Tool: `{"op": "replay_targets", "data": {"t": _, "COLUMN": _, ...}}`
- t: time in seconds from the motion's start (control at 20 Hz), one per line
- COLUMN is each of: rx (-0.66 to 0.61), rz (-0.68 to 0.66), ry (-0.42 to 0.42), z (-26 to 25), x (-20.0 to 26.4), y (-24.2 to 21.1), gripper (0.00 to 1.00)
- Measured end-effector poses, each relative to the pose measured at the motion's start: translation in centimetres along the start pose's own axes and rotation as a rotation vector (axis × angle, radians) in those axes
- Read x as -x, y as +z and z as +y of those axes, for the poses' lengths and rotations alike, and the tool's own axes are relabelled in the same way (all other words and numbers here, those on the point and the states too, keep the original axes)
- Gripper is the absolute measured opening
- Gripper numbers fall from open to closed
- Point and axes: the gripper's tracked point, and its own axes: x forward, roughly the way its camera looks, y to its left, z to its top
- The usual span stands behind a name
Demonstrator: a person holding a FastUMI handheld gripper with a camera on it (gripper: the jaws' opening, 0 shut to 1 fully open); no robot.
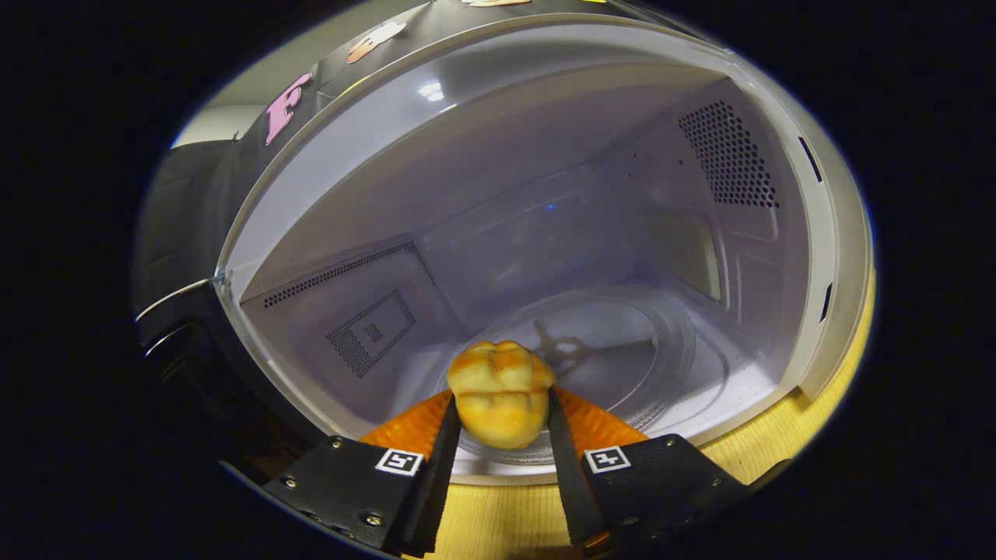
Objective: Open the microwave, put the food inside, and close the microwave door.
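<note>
A golden bread roll (501, 393) is pinched between both fingers of my gripper (499, 408), which is shut on it. The roll hangs at the front sill of the open microwave (537, 101), just above the near rim of the glass turntable (669, 358). The pale, bare cavity stretches beyond the fingers, with perforated vent patches on its left and right walls. The door (187, 257) is swung wide open to the left and looks dark.
The microwave stands on a light wooden tabletop (778, 435), seen under the fingers and along the cavity's right front corner. The dark booth wall rises behind the microwave's top.
</note>
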Motion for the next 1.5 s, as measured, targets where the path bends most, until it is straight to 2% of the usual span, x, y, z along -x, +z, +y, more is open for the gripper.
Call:
{"op": "replay_targets", "data": {"t": 0.05, "rx": -0.012, "rz": -0.011, "ry": -0.002, "z": 0.0, "x": -0.3, "y": 0.3, "gripper": 0.63}}
{"op": "replay_targets", "data": {"t": 0.15, "rx": -0.014, "rz": -0.026, "ry": -0.011, "z": 0.1, "x": -0.6, "y": 0.6, "gripper": 0.74}}
{"op": "replay_targets", "data": {"t": 0.35, "rx": 0.037, "rz": -0.037, "ry": -0.03, "z": -0.3, "x": -0.6, "y": 0.7, "gripper": 0.8}}
{"op": "replay_targets", "data": {"t": 0.4, "rx": 0.045, "rz": -0.042, "ry": -0.026, "z": -0.1, "x": -0.4, "y": 0.9, "gripper": 0.84}}
{"op": "replay_targets", "data": {"t": 0.45, "rx": 0.05, "rz": -0.036, "ry": -0.036, "z": -0.1, "x": -0.2, "y": 0.8, "gripper": 0.96}}
{"op": "replay_targets", "data": {"t": 0.7, "rx": 0.108, "rz": -0.012, "ry": -0.04, "z": 0.3, "x": 2.1, "y": 0.9, "gripper": 0.97}}
{"op": "replay_targets", "data": {"t": 0.85, "rx": 0.177, "rz": -0.027, "ry": 0.022, "z": 2.5, "x": 6.4, "y": 2.6, "gripper": 0.98}}
{"op": "replay_targets", "data": {"t": 0.95, "rx": 0.23, "rz": -0.029, "ry": 0.135, "z": 6.0, "x": 11.3, "y": 3.6, "gripper": 0.98}}
{"op": "replay_targets", "data": {"t": 1.1, "rx": 0.309, "rz": -0.064, "ry": 0.347, "z": 12.4, "x": 20.8, "y": 4.6, "gripper": 0.97}}
{"op": "replay_targets", "data": {"t": 1.2, "rx": 0.36, "rz": -0.071, "ry": 0.477, "z": 16.2, "x": 27.2, "y": 3.9, "gripper": 0.97}}
{"op": "replay_targets", "data": {"t": 1.3, "rx": 0.42, "rz": -0.104, "ry": 0.571, "z": 18.9, "x": 33.0, "y": 3.3, "gripper": 0.97}}
{"op": "replay_targets", "data": {"t": 1.4, "rx": 0.472, "rz": -0.202, "ry": 0.635, "z": 21.0, "x": 37.6, "y": 3.6, "gripper": 0.97}}
{"op": "replay_targets", "data": {"t": 1.5, "rx": 0.53, "rz": -0.245, "ry": 0.729, "z": 24.2, "x": 41.3, "y": 2.1, "gripper": 0.97}}
